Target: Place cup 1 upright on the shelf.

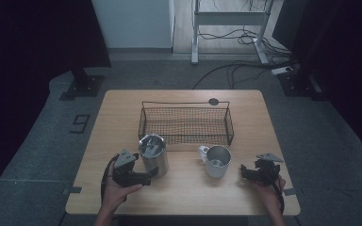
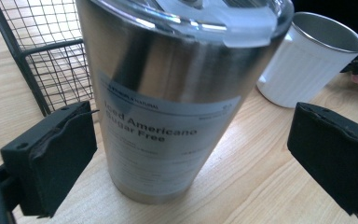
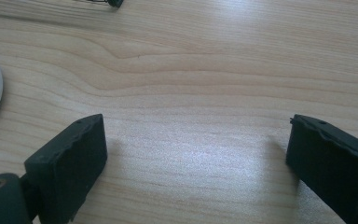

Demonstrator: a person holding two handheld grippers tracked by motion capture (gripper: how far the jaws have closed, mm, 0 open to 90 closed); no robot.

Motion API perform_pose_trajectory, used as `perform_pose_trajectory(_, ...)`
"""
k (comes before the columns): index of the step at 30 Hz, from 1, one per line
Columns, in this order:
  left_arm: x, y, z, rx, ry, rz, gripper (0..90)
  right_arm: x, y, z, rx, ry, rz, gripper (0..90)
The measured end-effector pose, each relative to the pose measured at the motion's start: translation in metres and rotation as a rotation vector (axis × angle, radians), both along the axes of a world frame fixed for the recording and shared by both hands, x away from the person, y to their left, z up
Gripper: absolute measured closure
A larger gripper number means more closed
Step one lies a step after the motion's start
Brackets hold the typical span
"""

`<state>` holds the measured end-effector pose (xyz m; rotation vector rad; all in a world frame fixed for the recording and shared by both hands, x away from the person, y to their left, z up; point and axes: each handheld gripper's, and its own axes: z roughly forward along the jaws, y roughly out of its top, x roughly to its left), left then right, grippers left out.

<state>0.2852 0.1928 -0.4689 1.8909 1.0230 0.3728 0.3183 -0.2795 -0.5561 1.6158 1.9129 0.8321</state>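
Observation:
A steel tumbler (image 1: 153, 154) with a clear lid and a printed label stands upright at the table's front left. In the left gripper view the tumbler (image 2: 168, 93) sits between the jaws of my left gripper (image 2: 191, 158). Both pads stand clear of its sides, so the gripper is open. From above, my left gripper (image 1: 147, 176) points at the tumbler's base. A white mug (image 1: 216, 161) with a steel inside stands right of the tumbler. My right gripper (image 1: 246, 173) rests open just right of the mug. Bare wood lies between the jaws of my right gripper (image 3: 196, 163).
A black wire basket (image 1: 185, 103) stands behind the tumbler and mug, mid-table, and its mesh corner (image 2: 46, 56) is just beyond the tumbler. The mug (image 2: 307, 65) stands to the tumbler's right. The wooden table (image 1: 184, 197) is bare in front.

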Motion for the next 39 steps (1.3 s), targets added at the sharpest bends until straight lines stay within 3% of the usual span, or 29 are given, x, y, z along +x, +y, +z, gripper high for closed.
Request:
perform_pose_trajectory(19, 0.02, -0.007, -0.001, -0.006, -0.017, 0.02, 1.3, 0.0, 0.0, 0.0, 0.0, 0.0, 0.0, 4.9)
perform_pose_trajectory(39, 0.031, -0.018, -0.003, 0.007, -0.034, 0.022, 0.3, 0.0, 0.0, 0.0, 0.0, 0.0, 0.0, 5.0)
